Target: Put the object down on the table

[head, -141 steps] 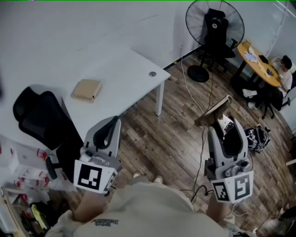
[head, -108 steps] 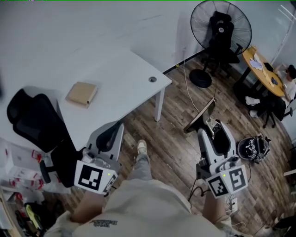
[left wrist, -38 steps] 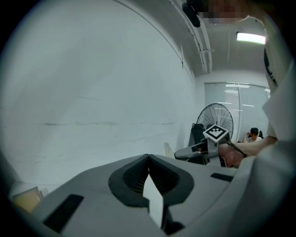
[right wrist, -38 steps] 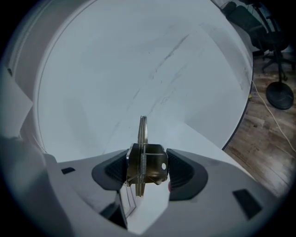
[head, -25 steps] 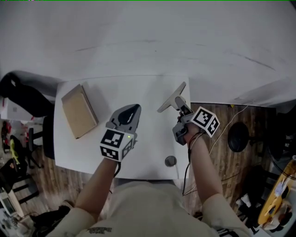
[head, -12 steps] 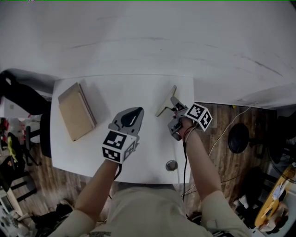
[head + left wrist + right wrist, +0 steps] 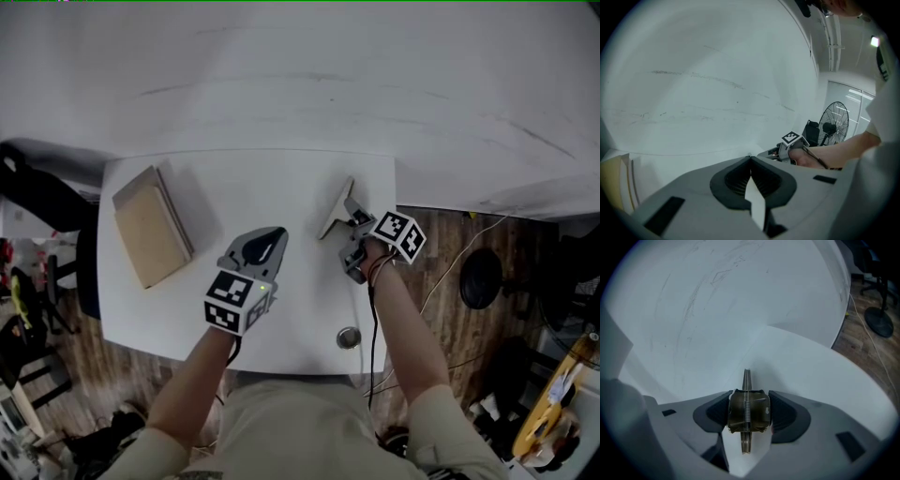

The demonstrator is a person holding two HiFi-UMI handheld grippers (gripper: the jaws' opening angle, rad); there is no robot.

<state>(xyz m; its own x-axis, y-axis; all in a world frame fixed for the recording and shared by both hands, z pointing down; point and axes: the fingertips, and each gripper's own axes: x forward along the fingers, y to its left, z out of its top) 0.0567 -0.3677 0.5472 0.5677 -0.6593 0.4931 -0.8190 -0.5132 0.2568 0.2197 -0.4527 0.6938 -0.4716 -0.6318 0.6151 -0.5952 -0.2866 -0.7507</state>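
1. White table [image 7: 253, 187] — a tan clipboard [image 7: 336, 212] stands tilted on edge over its right part; whether its lower edge touches the top I cannot tell.
2. Right gripper [image 7: 746, 404] — jaws clamped on the clipboard's dark metal clip [image 7: 757, 411], one pad on each side.
3. Left gripper [image 7: 750, 158] hangs over the table's middle, jaws together, nothing between them.
4. A flat brown box [image 7: 150, 225] lies at the table's left end, well apart.
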